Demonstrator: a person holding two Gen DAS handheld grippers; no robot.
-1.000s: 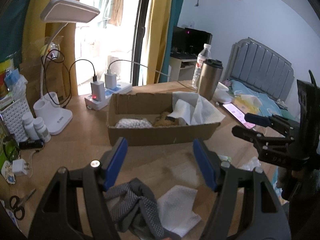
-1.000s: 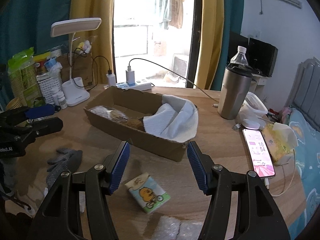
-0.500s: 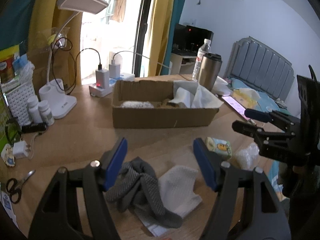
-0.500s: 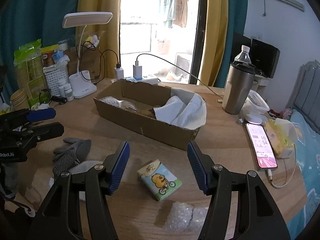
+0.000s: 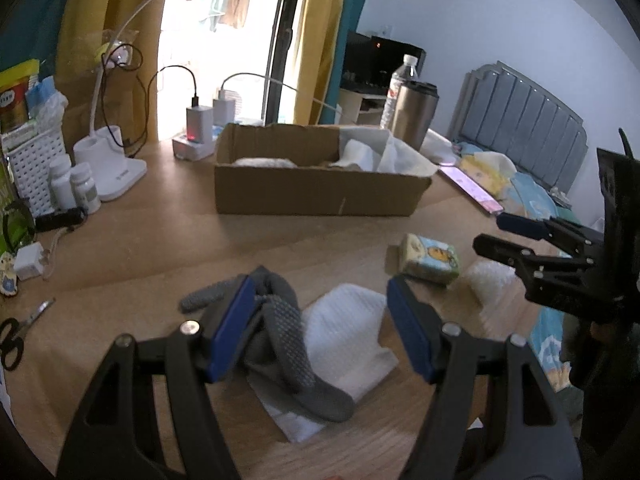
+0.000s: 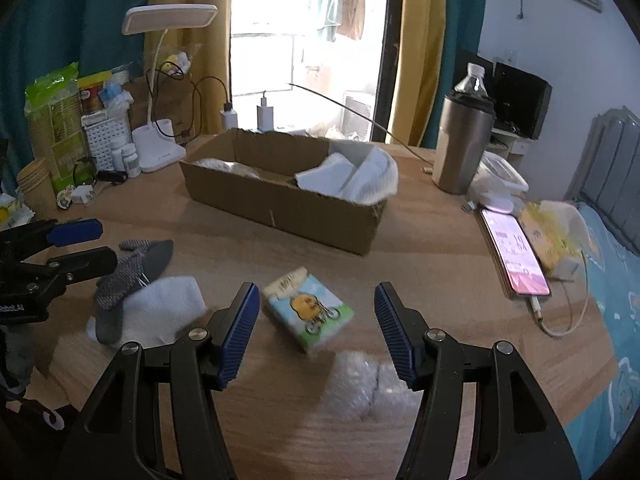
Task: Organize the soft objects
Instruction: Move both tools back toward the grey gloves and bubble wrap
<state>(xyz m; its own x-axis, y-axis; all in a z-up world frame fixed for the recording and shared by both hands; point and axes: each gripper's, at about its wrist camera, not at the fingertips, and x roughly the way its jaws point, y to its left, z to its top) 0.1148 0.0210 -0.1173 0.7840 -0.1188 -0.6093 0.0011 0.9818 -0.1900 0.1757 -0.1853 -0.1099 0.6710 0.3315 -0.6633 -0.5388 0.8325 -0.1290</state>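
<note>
Grey gloves [image 5: 280, 328] on white cloth [image 5: 352, 332] near left hand-held gripper [image 5: 320, 328], jaws spread, right hand-held gripper [image 6: 316, 328] spread over tissue pack [image 6: 308, 308], cardboard box [image 6: 288, 200] far on desk [image 6: 432, 276]

Your grey knitted glove [image 5: 288, 332] lies crumpled across a white cloth [image 5: 352, 336] on the wooden table. Near it sit a cartoon-printed tissue pack [image 6: 308, 308], lying flat, and bubble wrap [image 6: 360, 388]. Your open cardboard box [image 6: 280, 196] holds white cloths.
</note>
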